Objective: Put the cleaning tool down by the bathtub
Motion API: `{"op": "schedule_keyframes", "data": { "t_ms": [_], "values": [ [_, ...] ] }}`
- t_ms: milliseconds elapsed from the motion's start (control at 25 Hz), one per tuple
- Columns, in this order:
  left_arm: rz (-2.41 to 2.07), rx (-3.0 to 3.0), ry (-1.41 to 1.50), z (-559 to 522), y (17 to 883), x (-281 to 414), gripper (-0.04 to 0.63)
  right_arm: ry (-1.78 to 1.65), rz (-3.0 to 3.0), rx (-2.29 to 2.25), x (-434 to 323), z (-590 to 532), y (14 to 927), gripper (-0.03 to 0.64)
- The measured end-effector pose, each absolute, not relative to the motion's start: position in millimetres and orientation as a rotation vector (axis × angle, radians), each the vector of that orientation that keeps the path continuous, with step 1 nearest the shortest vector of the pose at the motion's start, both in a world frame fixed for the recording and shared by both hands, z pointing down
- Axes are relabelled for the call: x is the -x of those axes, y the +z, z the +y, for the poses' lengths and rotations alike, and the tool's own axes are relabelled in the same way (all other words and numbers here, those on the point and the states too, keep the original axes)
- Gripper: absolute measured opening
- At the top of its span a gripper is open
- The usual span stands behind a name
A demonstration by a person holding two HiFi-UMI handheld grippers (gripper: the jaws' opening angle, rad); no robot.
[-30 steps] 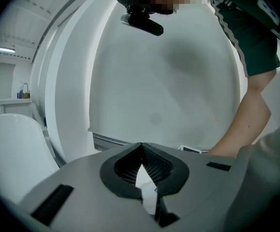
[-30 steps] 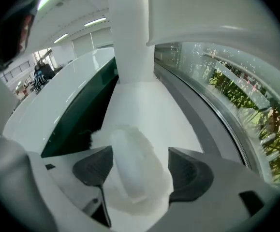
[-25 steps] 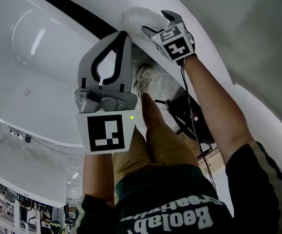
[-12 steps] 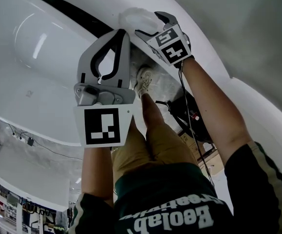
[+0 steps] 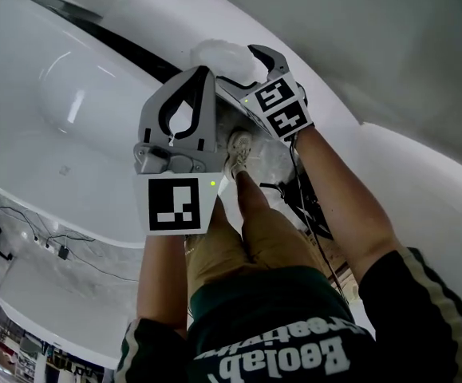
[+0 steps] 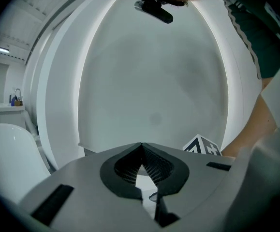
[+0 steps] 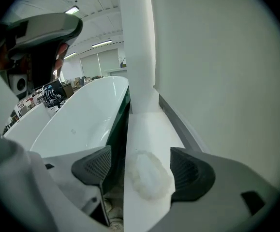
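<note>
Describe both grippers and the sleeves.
The left gripper and right gripper are grey plastic with dark ribbed jaws, each carrying a white cube of black square markers. A thin black cable trails from the right one. The sleeves are dark with pale stripes.

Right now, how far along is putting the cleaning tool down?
Done: the white fluffy cleaning tool lies on the ledge beside the bathtub. In hand: nothing; the right gripper has its jaws apart either side of it, and the left gripper is shut and empty. Left: draw the right gripper clear.

White sneaker [image 5: 237,144], tan trousers [image 5: 270,238], black cables [image 5: 304,207], plain grey wall [image 5: 390,38]
</note>
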State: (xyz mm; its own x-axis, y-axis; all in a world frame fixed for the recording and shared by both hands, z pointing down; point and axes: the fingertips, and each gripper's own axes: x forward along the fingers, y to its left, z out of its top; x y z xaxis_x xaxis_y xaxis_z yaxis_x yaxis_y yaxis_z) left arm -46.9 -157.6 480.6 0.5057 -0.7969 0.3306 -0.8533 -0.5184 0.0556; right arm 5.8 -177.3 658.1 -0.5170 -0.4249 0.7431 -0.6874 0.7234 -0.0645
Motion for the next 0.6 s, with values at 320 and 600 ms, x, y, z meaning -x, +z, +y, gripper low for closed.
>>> {"op": "schedule_keyframes", "data": {
  "t_ms": [320, 600],
  "values": [
    [-1.397, -2.640, 0.363, -147, 429, 18, 0.009, 0.302, -2.267, -0.881, -14, -166, 580, 0.362],
    [-1.398, -2.651, 0.321, -136, 373, 12, 0.009, 0.271, -2.377, -1.003, -20, -159, 486, 0.360]
  ]
}}
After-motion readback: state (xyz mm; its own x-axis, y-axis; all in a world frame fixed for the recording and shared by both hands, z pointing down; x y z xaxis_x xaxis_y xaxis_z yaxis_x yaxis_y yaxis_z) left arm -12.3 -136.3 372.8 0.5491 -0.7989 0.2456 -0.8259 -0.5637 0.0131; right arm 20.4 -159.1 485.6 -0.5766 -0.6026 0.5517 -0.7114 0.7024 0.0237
